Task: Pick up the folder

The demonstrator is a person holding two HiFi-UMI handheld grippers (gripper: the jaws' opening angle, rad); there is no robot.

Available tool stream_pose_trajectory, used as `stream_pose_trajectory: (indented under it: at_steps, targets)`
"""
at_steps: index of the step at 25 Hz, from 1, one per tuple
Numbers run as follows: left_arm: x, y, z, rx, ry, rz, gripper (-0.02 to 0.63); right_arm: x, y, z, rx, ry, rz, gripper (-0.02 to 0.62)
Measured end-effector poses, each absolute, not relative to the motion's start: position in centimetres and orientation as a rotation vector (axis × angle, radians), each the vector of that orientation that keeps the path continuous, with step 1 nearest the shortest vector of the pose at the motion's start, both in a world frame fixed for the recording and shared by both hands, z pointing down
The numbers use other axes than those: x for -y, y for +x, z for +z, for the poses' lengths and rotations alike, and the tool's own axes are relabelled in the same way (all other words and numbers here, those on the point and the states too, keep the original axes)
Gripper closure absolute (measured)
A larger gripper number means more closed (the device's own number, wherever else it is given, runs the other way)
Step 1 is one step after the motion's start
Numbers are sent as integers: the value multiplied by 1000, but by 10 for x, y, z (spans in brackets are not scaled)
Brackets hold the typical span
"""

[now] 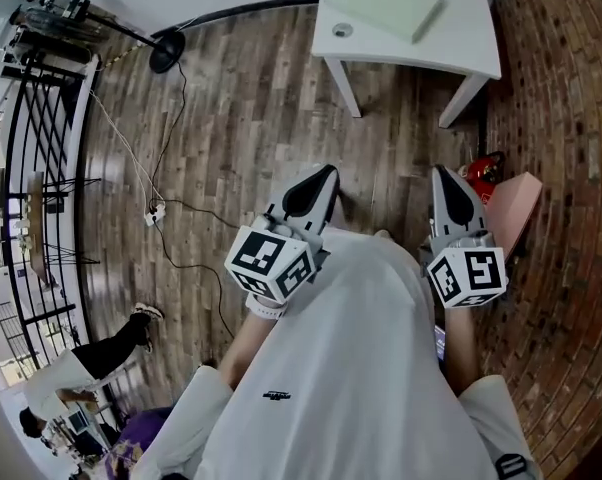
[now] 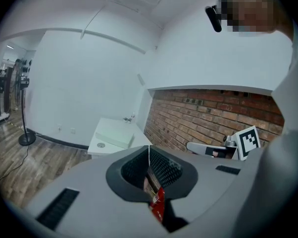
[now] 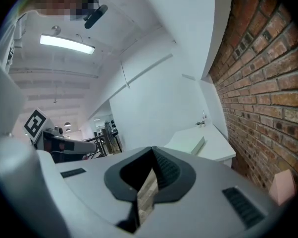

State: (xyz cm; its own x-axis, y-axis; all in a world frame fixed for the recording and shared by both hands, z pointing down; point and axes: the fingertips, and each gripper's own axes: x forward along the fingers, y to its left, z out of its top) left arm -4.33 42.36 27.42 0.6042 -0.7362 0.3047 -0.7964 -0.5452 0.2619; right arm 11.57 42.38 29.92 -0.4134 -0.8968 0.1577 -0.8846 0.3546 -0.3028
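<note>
A pale green folder (image 1: 386,3) lies flat on a white table (image 1: 461,30) at the top of the head view, well ahead of both grippers. My left gripper (image 1: 327,172) and right gripper (image 1: 442,171) are held out side by side in front of my body, above the wood floor, both shut with nothing between the jaws. The left gripper view shows the folder (image 2: 113,135) on the table (image 2: 100,146) beyond the shut left gripper (image 2: 149,153). From the right gripper (image 3: 152,155), also shut, the folder (image 3: 192,144) shows on the table (image 3: 216,148) by the brick wall.
A brick wall (image 1: 566,118) runs along the right, with a red object (image 1: 481,171) and a pink board (image 1: 516,210) at its foot. A stand base (image 1: 167,50), cables and a power strip (image 1: 156,211) lie on the floor at left. Another person (image 1: 91,360) is at lower left.
</note>
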Motion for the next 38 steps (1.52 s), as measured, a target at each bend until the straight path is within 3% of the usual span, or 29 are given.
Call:
stream_pose_trajectory:
  at_steps: [20, 31, 38]
  targets:
    - [-165, -172, 268, 1087, 2452, 149, 583, -188, 21, 270, -2407, -1988, -458, 589]
    - [-88, -233, 269, 984, 2454, 112, 583, -112, -61, 261, -2404, -2045, -479, 589]
    - [-61, -237, 273, 968, 2447, 109, 583, -94, -64, 265, -2403, -2075, -489, 589]
